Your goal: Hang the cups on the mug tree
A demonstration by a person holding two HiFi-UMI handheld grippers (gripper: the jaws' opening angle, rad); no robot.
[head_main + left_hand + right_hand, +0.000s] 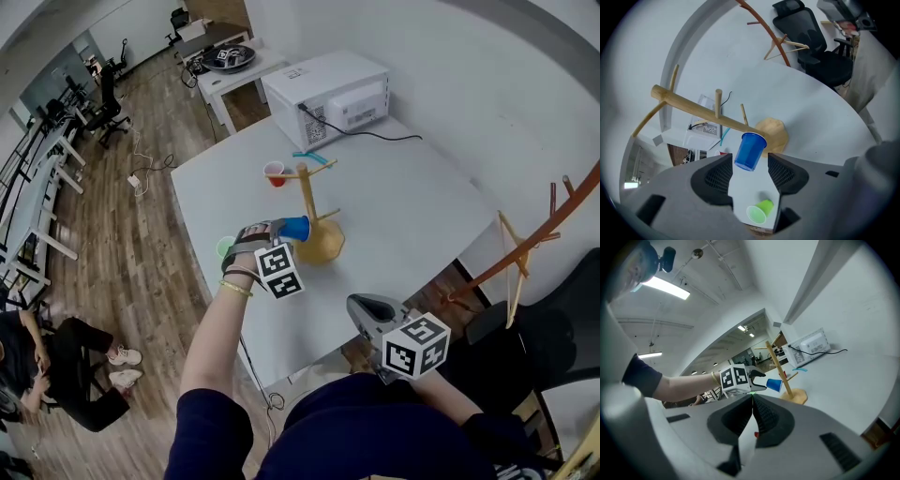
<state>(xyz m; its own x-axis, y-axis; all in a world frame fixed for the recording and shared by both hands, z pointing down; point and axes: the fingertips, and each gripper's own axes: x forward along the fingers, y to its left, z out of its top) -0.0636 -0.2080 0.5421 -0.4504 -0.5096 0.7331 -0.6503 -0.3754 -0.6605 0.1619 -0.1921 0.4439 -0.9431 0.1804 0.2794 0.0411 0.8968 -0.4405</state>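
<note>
The wooden mug tree (309,211) stands mid-table on its round base (773,133). A blue cup (750,151) sits against the trunk, low on its left side, mouth toward the trunk. The peg under it is hidden. My left gripper (281,230) is open around the cup's bottom end, and a gap shows beside the right pad. From the right gripper view the blue cup (774,385) lies just past the left gripper's (761,380) tips. A green cup (760,212) lies on its side below. A red cup (275,173) is mouth-up beyond the tree. My right gripper (752,397) is shut and empty near the table's front edge.
A white microwave (328,94) with a black cable sits at the table's far end, a teal item (309,157) in front of it. A wooden rack (525,244) and a black office chair (815,42) stand off the right side. A seated person (56,366) is at lower left.
</note>
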